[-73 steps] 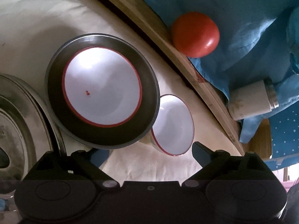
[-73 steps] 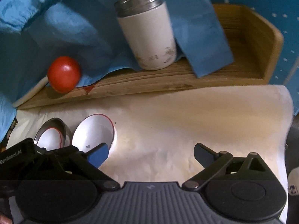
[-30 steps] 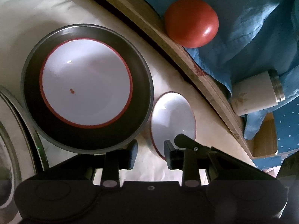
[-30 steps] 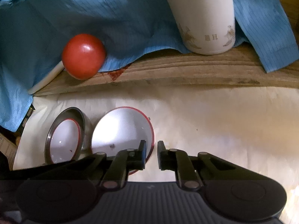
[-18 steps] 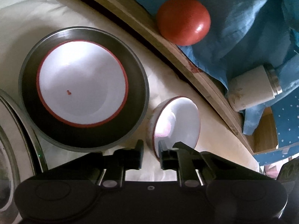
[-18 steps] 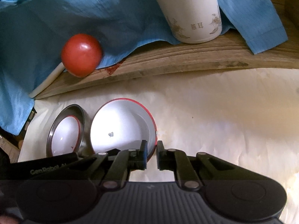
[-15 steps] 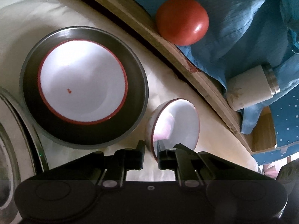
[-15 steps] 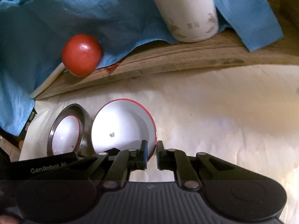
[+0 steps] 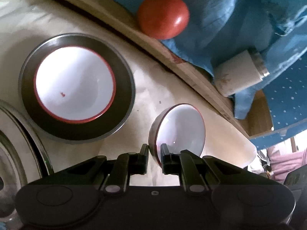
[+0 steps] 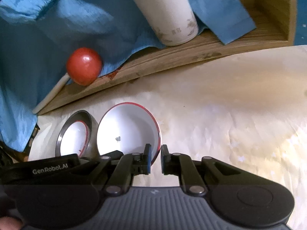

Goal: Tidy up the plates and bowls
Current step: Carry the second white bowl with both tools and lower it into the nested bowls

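White red-rimmed bowl (image 9: 180, 128) tilted, mouth sideways; left gripper (image 9: 154, 153), right gripper (image 10: 155, 154) clamp rim.

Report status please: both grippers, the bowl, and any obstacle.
Left gripper and right gripper both shut on loose white bowl, rim pinched, bowl tilted. Steel bowl holds second white bowl. No obstacle between them.

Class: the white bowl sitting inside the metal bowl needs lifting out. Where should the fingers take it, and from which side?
Pinch the white bowl's red rim from above, one finger inside and one outside. It sits open side up in the metal bowl, so only the rim is free.
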